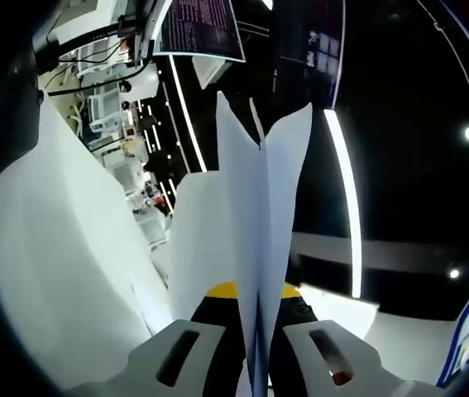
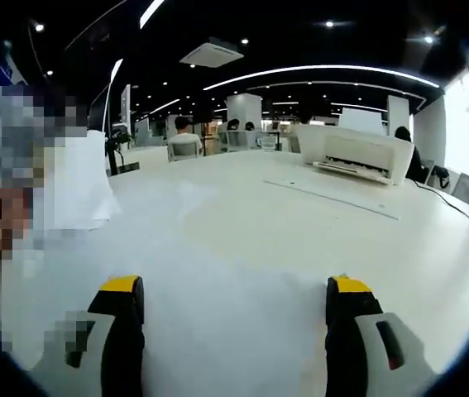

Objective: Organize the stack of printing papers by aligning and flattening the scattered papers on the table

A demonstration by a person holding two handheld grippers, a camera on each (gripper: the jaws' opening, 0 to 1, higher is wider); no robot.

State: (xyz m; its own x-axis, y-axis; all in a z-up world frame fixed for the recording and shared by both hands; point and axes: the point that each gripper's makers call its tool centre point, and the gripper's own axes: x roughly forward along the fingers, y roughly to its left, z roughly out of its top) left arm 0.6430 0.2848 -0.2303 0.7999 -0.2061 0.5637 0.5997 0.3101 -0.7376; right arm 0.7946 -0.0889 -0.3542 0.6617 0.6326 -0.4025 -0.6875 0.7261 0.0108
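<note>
Standing upright between the closed jaws of the left tongs [image 1: 259, 347], a few white sheets of paper [image 1: 259, 223] rise edge-on straight ahead of them, fanning apart a little toward the top, so the grip is on the bottom edge of the bundle. More white paper [image 1: 69, 248] billows off to the left of these tongs, near them; whether it belongs to the same bundle cannot be told. The sheets look light, thin and floppy, likely to bend, slide over one another and crease if pinched at one spot; taking hold near the middle of an edge and tapping the opposite edge on the table [image 2: 251, 248] should square them best. The right tongs [image 2: 234, 314] are spread wide and hold nothing, hovering over the bare white table. Ahead of them and off to the right, well apart, sits a white printer [image 2: 354, 153]; what is in its tray is too small to tell. Far ahead to the left stands a white sheet-like shape [image 2: 77, 186], possibly the lifted paper.
</note>
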